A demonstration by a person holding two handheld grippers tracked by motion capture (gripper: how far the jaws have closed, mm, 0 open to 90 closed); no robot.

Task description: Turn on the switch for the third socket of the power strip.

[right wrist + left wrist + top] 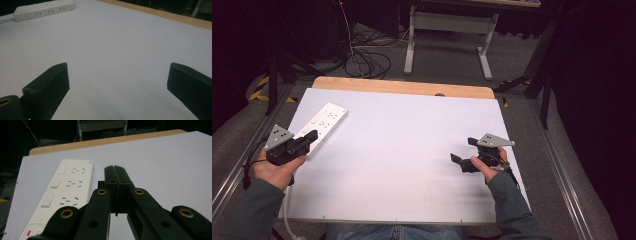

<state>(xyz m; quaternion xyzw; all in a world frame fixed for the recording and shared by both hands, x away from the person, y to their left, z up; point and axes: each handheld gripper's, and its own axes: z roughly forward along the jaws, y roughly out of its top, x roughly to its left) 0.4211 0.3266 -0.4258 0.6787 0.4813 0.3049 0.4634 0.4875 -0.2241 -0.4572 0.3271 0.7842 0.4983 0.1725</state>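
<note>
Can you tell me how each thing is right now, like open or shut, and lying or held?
left gripper: fingers shut together, nothing between them, beside the power strip.
right gripper: fingers wide open, nothing between them, over bare table.
power strip: lying flat on the white table, nothing plugged into its sockets.

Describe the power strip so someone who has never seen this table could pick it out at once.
Start at the white table with the wooden strip along its far edge. At its far left corner lies the power strip, a long white bar set at a slant, just beside the shut left claw. It has a row of rocker switches alongside sockets and a red-marked button at its near end, and is the sole white item lying there.
</note>
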